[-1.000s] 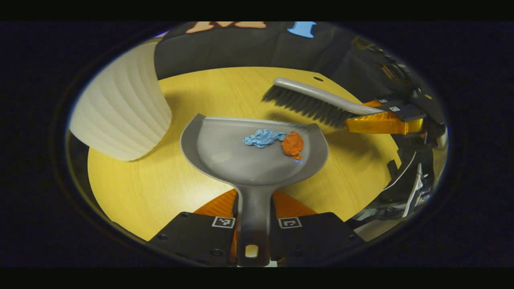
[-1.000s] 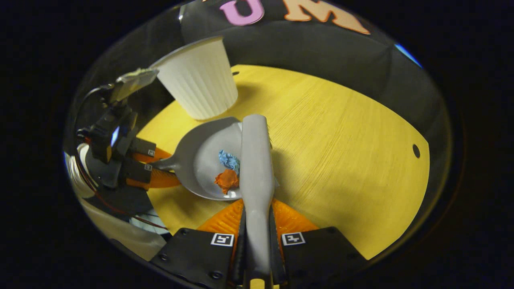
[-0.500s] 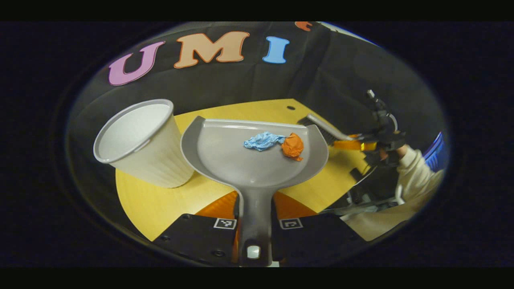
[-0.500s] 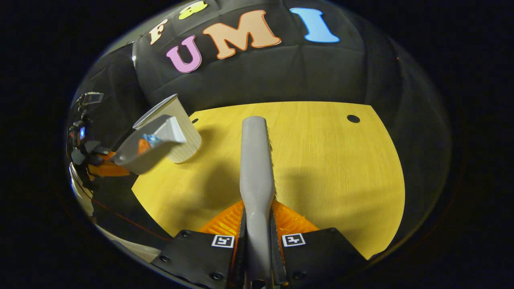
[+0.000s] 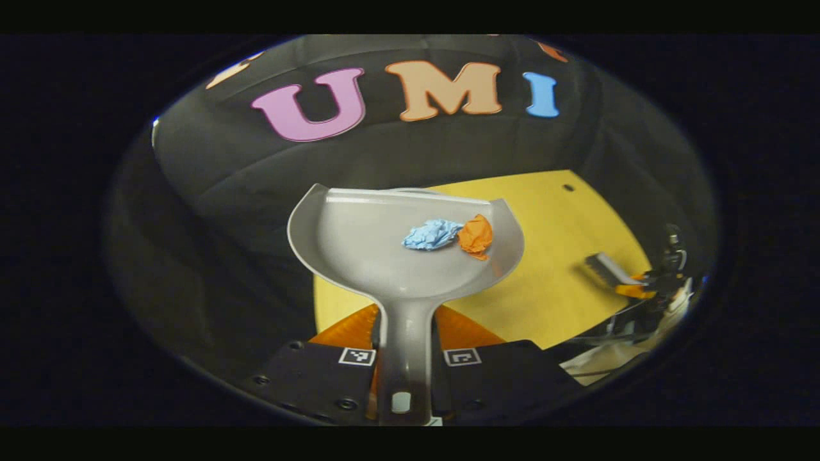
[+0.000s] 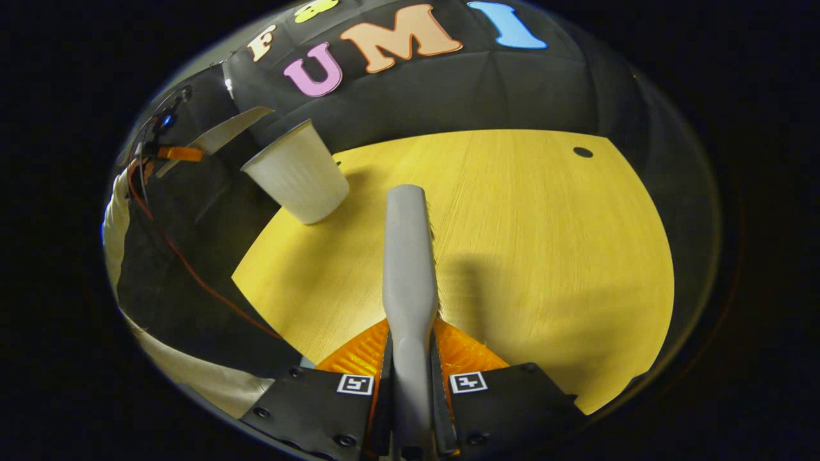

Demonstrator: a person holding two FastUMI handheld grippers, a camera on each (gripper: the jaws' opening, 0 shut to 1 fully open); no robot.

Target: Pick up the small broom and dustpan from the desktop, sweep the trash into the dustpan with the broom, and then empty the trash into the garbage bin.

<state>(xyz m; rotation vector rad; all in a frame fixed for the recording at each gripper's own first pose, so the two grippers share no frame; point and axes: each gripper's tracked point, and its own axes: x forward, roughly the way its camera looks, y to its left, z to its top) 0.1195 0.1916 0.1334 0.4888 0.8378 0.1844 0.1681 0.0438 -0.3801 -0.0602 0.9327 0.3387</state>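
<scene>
Yellow wood desk (image 6: pixel 512 243) against black cloth: your left gripper (image 5: pixel 405 358) clamps the grey dustpan (image 5: pixel 365 243) by its handle, raised off the desk's near-left edge, with 2 paper wads, blue (image 5: pixel 432 234) and orange (image 5: pixel 476 236), in its pan. Your right gripper (image 6: pixel 410 384) pinches the broom (image 6: pixel 409 256) handle above the desk's near edge. White garbage bin (image 6: pixel 298 173) stands at the far-left corner.

We see two paper scraps (image 5: pixel 448 235) side by side in the dustpan (image 5: pixel 359 250), which hangs above and left of the bin (image 6: pixel 298 173) on the table's (image 6: pixel 525 243) far-left corner.
</scene>
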